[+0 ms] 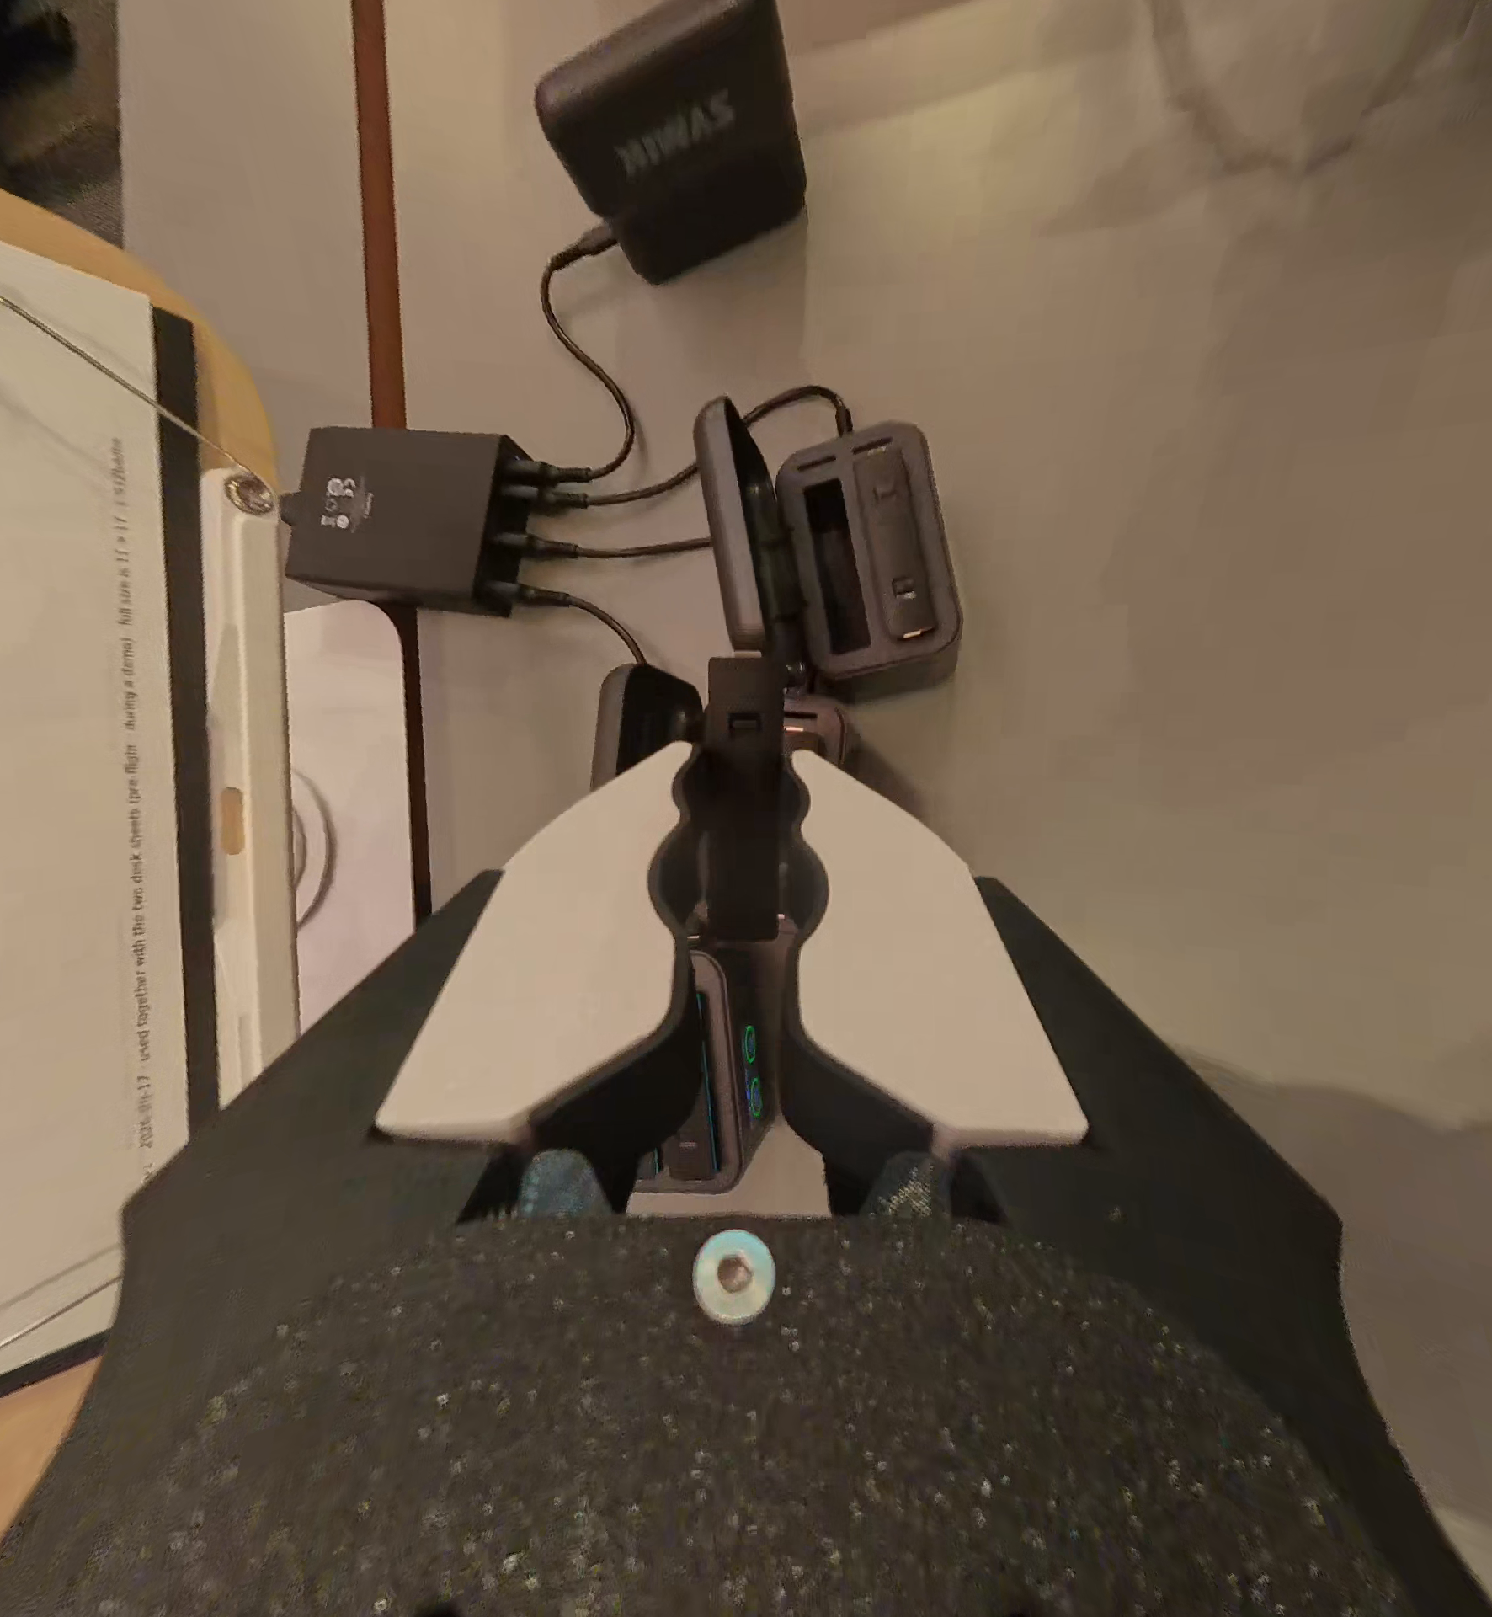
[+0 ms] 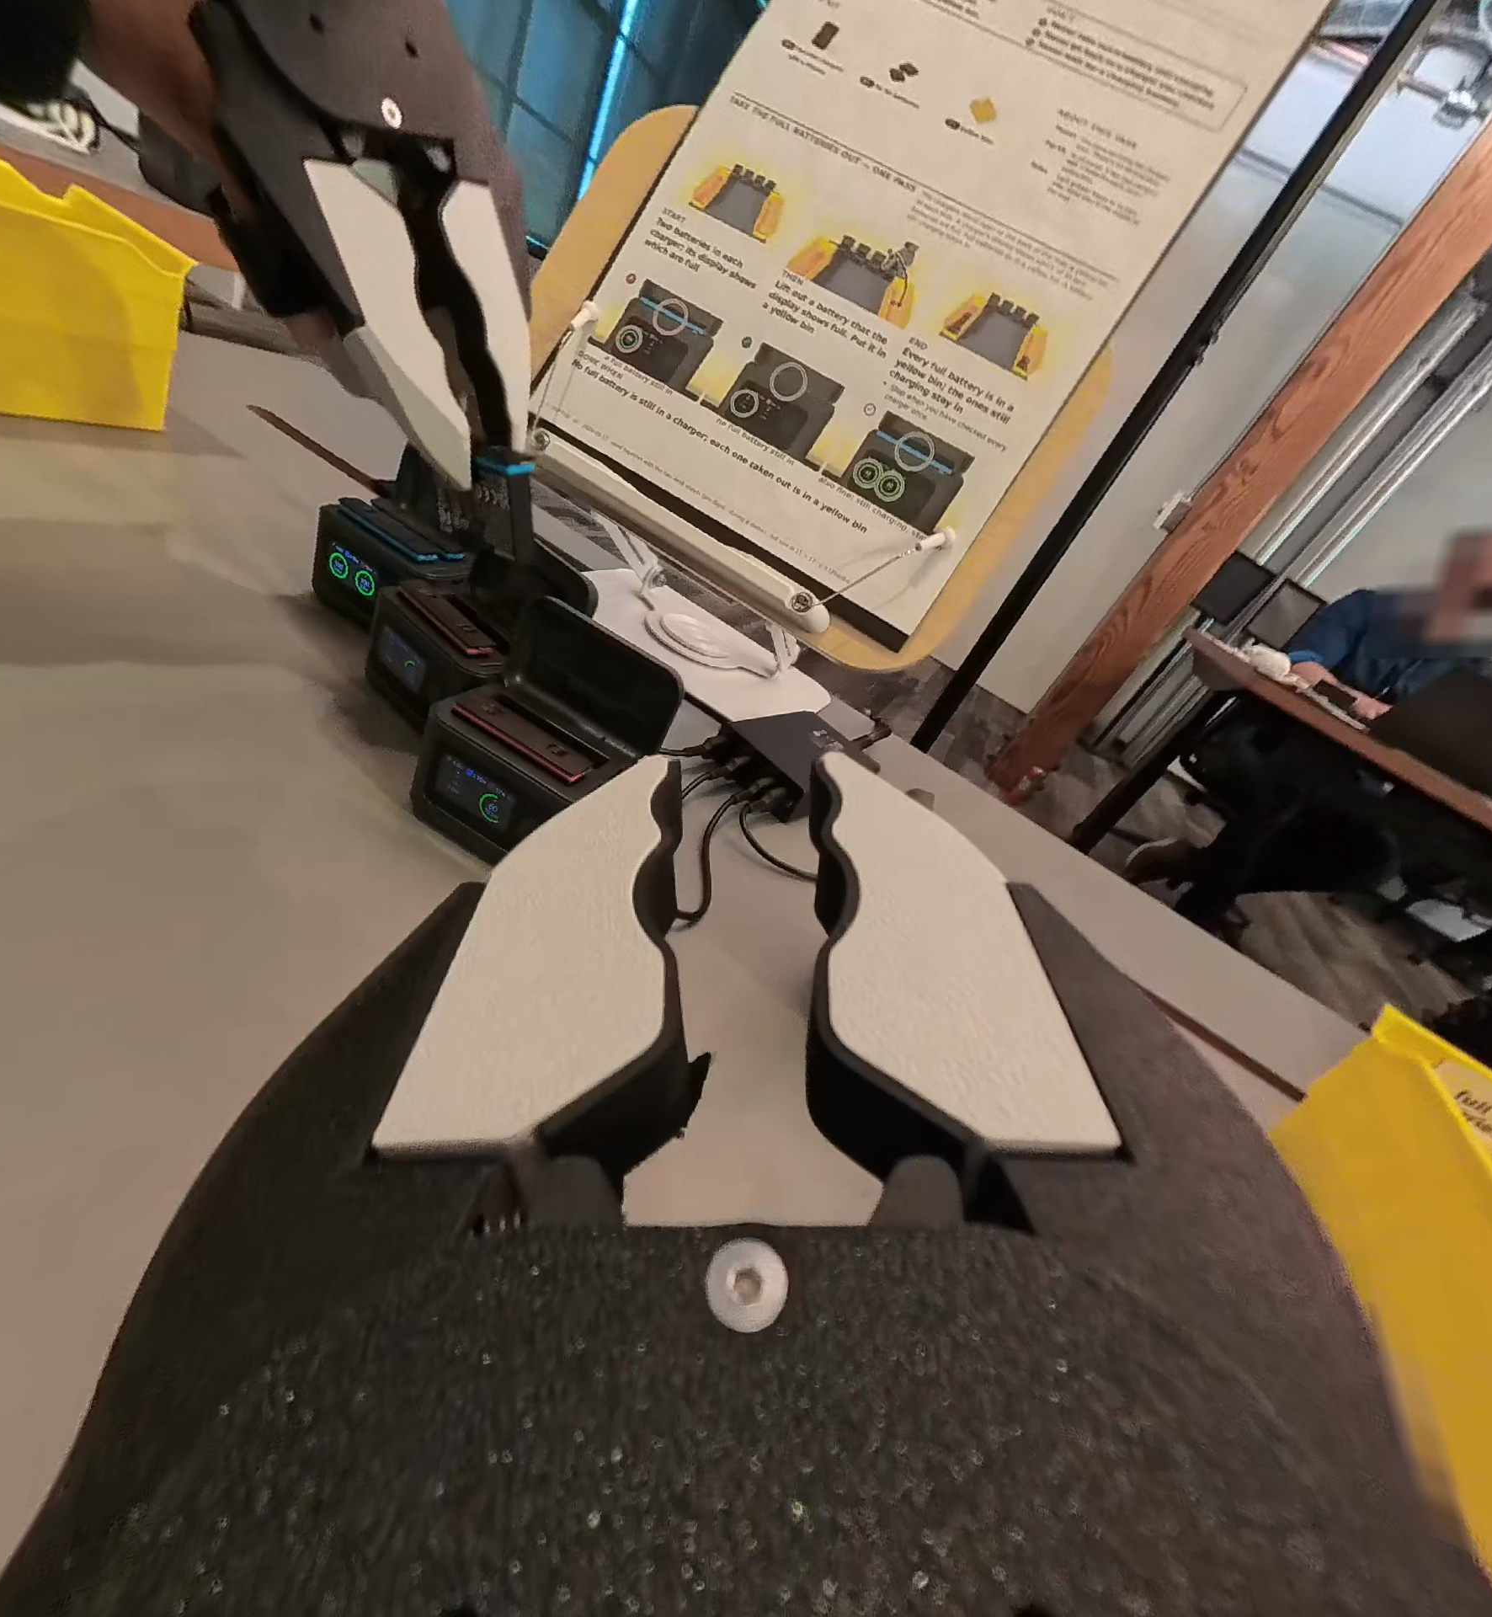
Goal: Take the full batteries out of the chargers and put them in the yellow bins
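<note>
Left wrist view: the left gripper (image 1: 741, 752) points down over the row of chargers, its fingers (image 1: 585, 945) closed on a black battery (image 1: 738, 787).
Battery position: in the right wrist view this battery (image 2: 497, 516), with a blue top edge, hangs just above the far charger (image 2: 375, 560), probably lifted straight up so it clears the slot.
Far charger: its screen shows two green rings, which I judge to mean full.
Other chargers: the middle charger (image 2: 428, 647) and the near charger (image 2: 506, 770) hold batteries with red edges, lids open.
Right gripper (image 2: 742, 875): fingers apart, holding nothing, waiting low over the counter (image 2: 113, 787).
Yellow bins: the left yellow bin (image 2: 43, 315) stands beside the left gripper, so it looks the natural drop place; the right yellow bin (image 2: 1442, 1269) is near the right gripper.
USB power hub (image 2: 795, 752): feeds the chargers by cables.
</note>
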### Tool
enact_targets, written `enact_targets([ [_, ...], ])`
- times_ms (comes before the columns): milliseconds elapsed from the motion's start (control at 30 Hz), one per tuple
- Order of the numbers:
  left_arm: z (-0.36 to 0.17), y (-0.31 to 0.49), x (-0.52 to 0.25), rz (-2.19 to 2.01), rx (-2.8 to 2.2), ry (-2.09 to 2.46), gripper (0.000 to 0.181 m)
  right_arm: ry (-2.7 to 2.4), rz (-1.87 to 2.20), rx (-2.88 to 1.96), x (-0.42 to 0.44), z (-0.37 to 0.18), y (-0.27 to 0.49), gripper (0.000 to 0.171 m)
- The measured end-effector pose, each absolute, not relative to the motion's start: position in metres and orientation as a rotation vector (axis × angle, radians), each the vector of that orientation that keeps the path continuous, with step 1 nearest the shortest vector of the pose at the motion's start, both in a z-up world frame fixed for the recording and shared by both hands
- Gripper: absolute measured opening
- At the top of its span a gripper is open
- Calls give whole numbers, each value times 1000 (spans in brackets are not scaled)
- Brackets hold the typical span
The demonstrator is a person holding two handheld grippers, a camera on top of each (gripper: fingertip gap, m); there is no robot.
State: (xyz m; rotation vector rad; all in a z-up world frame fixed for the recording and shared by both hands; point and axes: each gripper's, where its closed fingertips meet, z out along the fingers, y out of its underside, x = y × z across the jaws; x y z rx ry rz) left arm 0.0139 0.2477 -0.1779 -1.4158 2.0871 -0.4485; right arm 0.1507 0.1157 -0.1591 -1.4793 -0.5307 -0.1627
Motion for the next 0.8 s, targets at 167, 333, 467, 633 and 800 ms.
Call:
enact_targets([
  [167,-199,260,16,-428,-1478,2159,16,-442,-88,-1529,161,-161,119,27],
  [333,-213,266,18,-429,-1520,2211,16,-413,-64,-1543,166,-161,120,27],
  [467,-222,268,17,-414,-1541,2259,16,-413,-55,-1544,165,-161,120,27],
  [633,-225,268,17,-440,-1553,2298,16,-411,-39,-1548,165,-161,119,26],
  [800,-227,271,11,-382,-1568,2374,16,-414,-31,-1553,164,-163,119,26],
])
